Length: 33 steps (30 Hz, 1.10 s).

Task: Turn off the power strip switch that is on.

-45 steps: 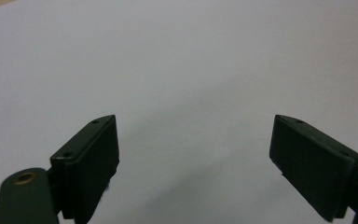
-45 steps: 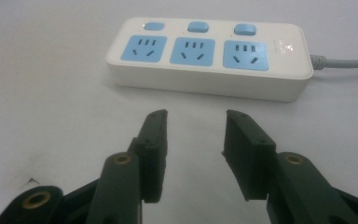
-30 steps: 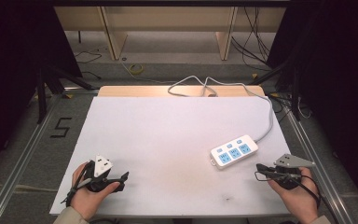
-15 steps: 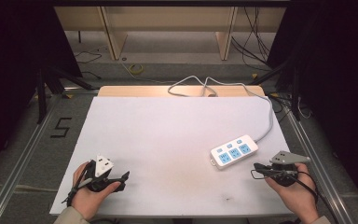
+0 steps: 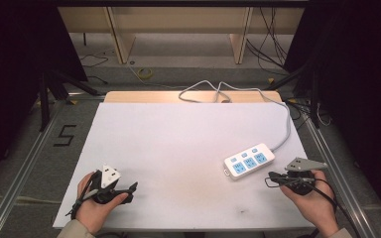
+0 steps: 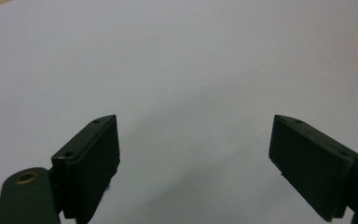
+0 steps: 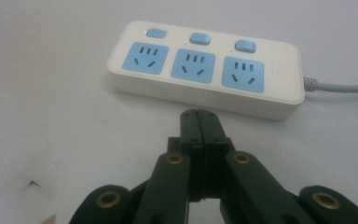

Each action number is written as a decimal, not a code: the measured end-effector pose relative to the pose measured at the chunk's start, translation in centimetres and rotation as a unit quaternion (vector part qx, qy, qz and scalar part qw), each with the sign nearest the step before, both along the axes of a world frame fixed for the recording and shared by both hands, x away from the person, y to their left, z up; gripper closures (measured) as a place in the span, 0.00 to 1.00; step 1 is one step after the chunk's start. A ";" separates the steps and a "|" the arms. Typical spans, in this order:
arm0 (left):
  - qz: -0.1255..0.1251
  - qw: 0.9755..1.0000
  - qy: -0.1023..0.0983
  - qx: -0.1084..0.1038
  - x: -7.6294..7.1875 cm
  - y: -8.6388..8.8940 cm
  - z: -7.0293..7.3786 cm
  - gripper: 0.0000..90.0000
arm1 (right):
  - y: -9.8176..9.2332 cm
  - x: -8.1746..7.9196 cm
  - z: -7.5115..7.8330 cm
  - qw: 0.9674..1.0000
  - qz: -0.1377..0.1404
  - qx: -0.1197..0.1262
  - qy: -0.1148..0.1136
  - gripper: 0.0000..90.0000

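A white power strip [image 5: 249, 161] lies on the right half of the bench [image 5: 178, 134], its three blue sockets empty and its switches untouched. The right hand-held gripper [image 7: 199, 116], jaws pressed together on nothing, points at the strip from just beside it. The left hand-held gripper [image 6: 193, 154] rests wide open near the front edge. Work appears barely begun.

In the right gripper view the power strip's grey cable [image 7: 340, 87] runs off the right edge, so we cannot see where it leads. In the high view the person's forearms are cut by the bottom edge, and the strip's socket markings [image 5: 248, 162] are too small to read.
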<state>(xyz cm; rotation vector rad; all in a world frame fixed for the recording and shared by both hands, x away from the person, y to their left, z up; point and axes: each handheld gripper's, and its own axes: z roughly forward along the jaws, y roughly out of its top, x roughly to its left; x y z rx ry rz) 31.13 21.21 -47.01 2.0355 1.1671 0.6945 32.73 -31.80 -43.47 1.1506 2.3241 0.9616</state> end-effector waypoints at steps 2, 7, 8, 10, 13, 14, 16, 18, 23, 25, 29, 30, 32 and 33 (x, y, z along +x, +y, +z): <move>0.000 1.000 0.000 0.000 0.0 0.0 0.0 0.18 | 0.0 0.0 0.1 1.000 0.000 -0.001 0.001 1.00; -0.001 1.000 -0.001 0.002 0.0 0.0 0.0 0.18 | 0.2 0.3 0.3 1.000 0.000 -0.002 0.003 1.00; -0.001 1.000 -0.001 0.002 0.0 0.0 0.0 0.18 | 0.2 0.3 0.3 1.000 0.000 -0.003 0.003 1.00; -0.001 1.000 -0.002 0.002 0.0 0.0 0.0 0.18 | 0.3 0.4 0.4 1.000 0.000 -0.003 0.005 1.00; -0.001 1.000 -0.002 0.002 0.0 0.0 0.0 0.18 | 0.5 0.7 0.4 1.000 0.000 -0.005 0.009 1.00; -0.001 1.000 -0.002 0.002 0.0 -0.1 0.0 0.18 | 0.5 0.7 0.5 1.000 0.000 -0.006 0.010 1.00; -0.001 1.000 -0.001 0.002 0.0 -0.1 0.0 0.18 | 0.6 0.8 0.5 1.000 0.001 -0.006 0.011 1.00; -0.001 1.000 -0.002 0.003 0.0 -0.1 0.0 0.18 | 0.7 0.9 0.5 1.000 0.002 -0.008 0.016 1.00; 0.000 1.000 -0.002 0.002 0.0 -0.1 0.0 0.18 | 0.8 1.1 0.7 1.000 0.001 -0.010 0.022 1.00; -0.001 1.000 -0.003 0.002 0.0 -0.1 0.0 0.18 | 0.9 1.2 0.7 1.000 0.001 -0.011 0.022 1.00; -0.001 1.000 -0.003 0.003 0.0 -0.1 0.0 0.18 | 1.0 1.3 0.9 1.000 0.003 -0.012 0.026 1.00; 0.000 1.000 -0.003 0.002 0.0 -0.1 0.0 0.18 | 1.0 1.3 0.9 1.000 0.003 -0.012 0.026 1.00; 0.000 1.000 -0.003 0.002 0.0 -0.1 0.0 0.18 | 1.2 1.4 0.9 1.000 0.004 -0.013 0.026 1.00; -0.001 1.000 -0.003 0.002 0.0 -0.1 0.0 0.18 | 1.2 1.4 0.9 1.000 0.004 -0.013 0.026 1.00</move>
